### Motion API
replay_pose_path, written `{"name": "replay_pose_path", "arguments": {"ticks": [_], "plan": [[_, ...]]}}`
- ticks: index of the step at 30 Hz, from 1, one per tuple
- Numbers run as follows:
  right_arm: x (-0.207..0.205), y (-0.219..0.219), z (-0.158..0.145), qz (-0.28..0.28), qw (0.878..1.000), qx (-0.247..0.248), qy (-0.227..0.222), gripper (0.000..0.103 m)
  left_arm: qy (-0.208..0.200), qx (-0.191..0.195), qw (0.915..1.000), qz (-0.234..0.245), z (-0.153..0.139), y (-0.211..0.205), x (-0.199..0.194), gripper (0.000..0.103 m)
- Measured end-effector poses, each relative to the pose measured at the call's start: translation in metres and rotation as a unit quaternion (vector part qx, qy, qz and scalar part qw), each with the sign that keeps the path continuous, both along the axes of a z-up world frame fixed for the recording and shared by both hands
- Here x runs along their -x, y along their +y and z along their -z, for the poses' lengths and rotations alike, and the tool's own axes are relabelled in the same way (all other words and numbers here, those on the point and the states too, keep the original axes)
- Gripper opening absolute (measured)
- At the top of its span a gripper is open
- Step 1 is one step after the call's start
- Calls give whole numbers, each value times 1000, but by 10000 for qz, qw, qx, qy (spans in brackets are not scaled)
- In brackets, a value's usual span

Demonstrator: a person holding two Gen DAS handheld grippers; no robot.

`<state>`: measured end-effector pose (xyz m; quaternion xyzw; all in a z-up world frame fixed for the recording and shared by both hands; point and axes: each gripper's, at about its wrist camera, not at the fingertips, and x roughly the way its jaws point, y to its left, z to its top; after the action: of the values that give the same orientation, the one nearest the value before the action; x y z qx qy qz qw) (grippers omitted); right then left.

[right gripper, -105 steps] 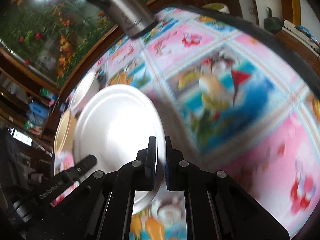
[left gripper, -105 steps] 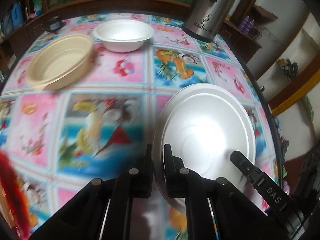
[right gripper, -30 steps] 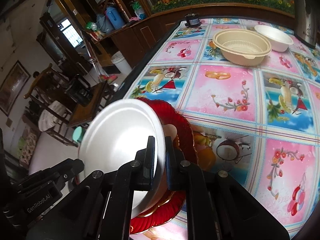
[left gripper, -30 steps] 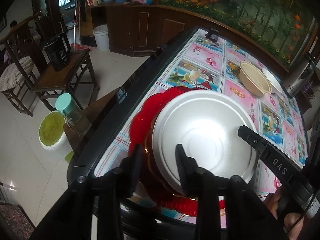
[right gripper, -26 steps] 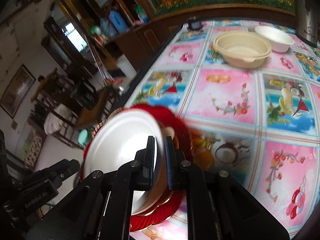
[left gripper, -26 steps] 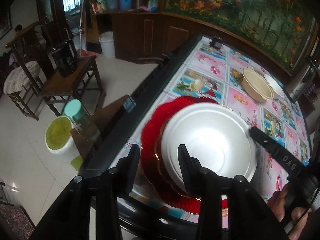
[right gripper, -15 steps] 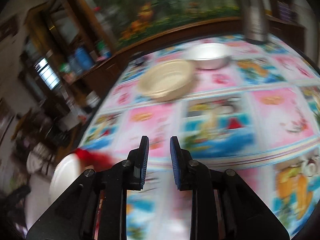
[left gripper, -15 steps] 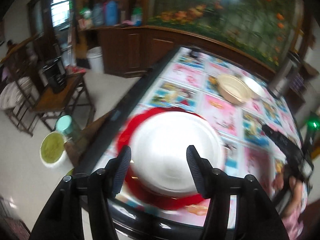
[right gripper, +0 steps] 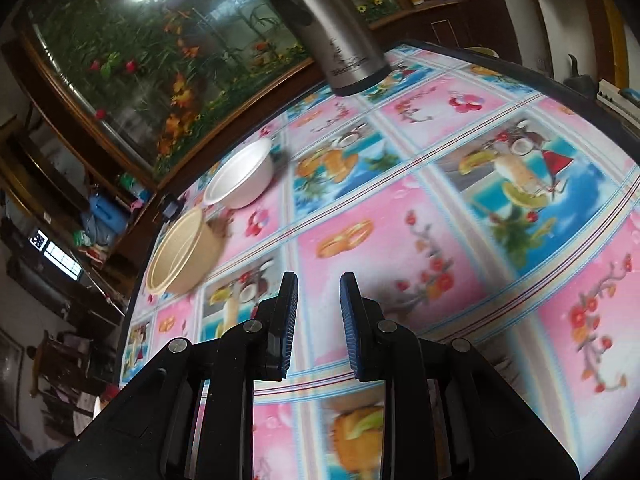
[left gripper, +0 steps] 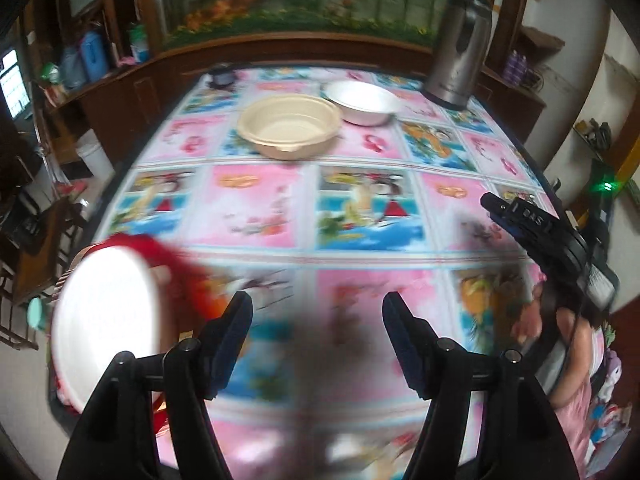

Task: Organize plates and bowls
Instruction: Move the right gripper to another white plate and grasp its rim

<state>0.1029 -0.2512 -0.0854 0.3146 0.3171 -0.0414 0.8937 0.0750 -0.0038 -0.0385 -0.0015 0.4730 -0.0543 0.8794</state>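
- Left gripper (left gripper: 316,316): jaws wide and opening, nothing between them; only the patterned tablecloth (left gripper: 280,200) shows in the gap. It points down at the near part of the table.
- Right gripper (right gripper: 319,312): jaws a narrow gap apart, blue pads facing each other, nothing between them. It hangs over a pink square of the cloth, angled down toward the far side.
- In the left wrist view the right gripper shows at the right edge, held in a person's hand (left gripper: 528,324); the picture is too blurred there to read the fingers.
- White plate (left gripper: 108,324): at the near left corner of the table, just left of the left gripper's left finger, apart from it. Face up, resting on a red plate (left gripper: 176,268) whose rim shows behind and to its right. Round, so no long axis; blurred.
- Beige bowl (left gripper: 290,126): far half of the table, upright, mouth up, a small lip on its near rim facing the left gripper.
- White bowl (left gripper: 362,100): just behind and right of the beige bowl, upright, mouth up. Rims close; contact unclear.
- Steel flask (left gripper: 460,52): upright at the far right corner, near the white bowl.
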Motion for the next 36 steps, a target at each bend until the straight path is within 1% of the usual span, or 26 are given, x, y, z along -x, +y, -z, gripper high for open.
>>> {"name": "replay_pose_path", "arguments": {"ticks": [2, 5, 6, 9, 13, 14, 18, 19, 22, 23, 25, 27, 28, 32, 36], "plan": [[-1, -6, 1, -17, 10000, 19, 33, 21, 81, 112, 9999, -60, 11, -17, -19, 68], [-3, -12, 4, -111, 9999, 37, 101, 21, 156, 173, 9993, -296, 25, -29, -41, 68], [-6, -12, 5, -188, 9997, 53, 149, 21, 131, 234, 9986, -449, 31, -31, -50, 68], [-16, -11, 10, -503, 9983, 73, 289, 21, -13, 239, 9958, -881, 38, -31, -68, 68], [-36, -5, 11, -849, 9955, 245, 345, 21, -285, 411, 9909, -1253, 35, -20, -94, 68], [-43, -3, 10, -914, 9948, 292, 340, 21, -349, 458, 9891, -1359, 33, -15, -100, 68], [-74, 7, 3, -1102, 9929, 314, 330, 21, -543, 934, 9750, -1940, 26, 14, -128, 68], [-80, 8, 1, -1128, 9927, 299, 318, 21, -636, 998, 9718, -2039, 25, 20, -134, 68], [-104, 12, -8, -1134, 9932, 180, 200, 23, -917, 941, 9650, -2268, 29, 31, -136, 69], [-114, 13, -12, -1105, 9937, 111, 161, 24, -966, 924, 9638, -2308, 32, 33, -135, 70], [-132, 13, -17, -1018, 9947, 0, 108, 29, -858, 899, 9646, -2327, 41, 37, -136, 70], [-151, 12, -18, -862, 9962, -104, 114, 31, -659, 1057, 9666, -2238, 45, 38, -139, 70], [-161, 11, -17, -773, 9968, -149, 145, 31, -663, 1099, 9664, -2228, 45, 39, -138, 70], [-198, 6, -8, -487, 9971, -395, 427, 31, -720, 1042, 9690, -2123, 42, 34, -136, 71], [-233, -1, -2, -214, 9962, -320, 777, 31, -529, 1122, 9726, -1965, 47, 29, -136, 71]]}}
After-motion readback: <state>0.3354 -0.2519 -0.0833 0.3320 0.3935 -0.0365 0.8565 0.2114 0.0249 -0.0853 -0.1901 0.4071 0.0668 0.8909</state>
